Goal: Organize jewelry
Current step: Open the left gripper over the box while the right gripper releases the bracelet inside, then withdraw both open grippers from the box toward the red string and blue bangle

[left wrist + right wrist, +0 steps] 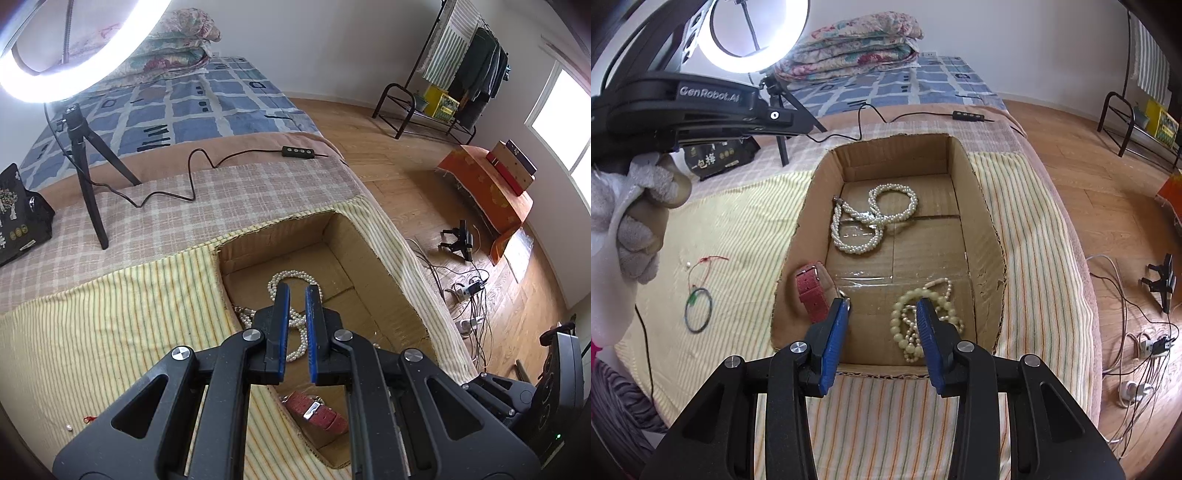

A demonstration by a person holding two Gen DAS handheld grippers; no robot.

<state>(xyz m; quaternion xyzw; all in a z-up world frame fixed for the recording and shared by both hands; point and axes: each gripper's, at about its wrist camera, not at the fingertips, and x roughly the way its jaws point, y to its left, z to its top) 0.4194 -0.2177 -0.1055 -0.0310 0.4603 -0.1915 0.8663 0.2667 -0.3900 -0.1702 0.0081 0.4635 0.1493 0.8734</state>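
An open cardboard box (982, 236) sits sunk into the striped cloth (731, 229). In it lie a white pearl necklace (871, 221), a cream bead necklace (905, 321) and a red watch strap (812, 291). My right gripper (882, 302) is open just above the box's near end; its right finger overlaps the cream beads, and nothing is between the pads. My left gripper (297, 287) is shut over the box with nothing in it, and the pearl necklace (291, 277) and red strap (314, 410) lie below it. A green ring on a red string (698, 310) lies on the cloth left of the box.
A ring light on a black tripod (88, 177) stands on the bed, its cable and controller (299, 152) trailing across the blanket. A black packet (18, 214) lies at the left. A gloved hand (631, 206) holds the left gripper. Cables (1145, 343) litter the floor on the right.
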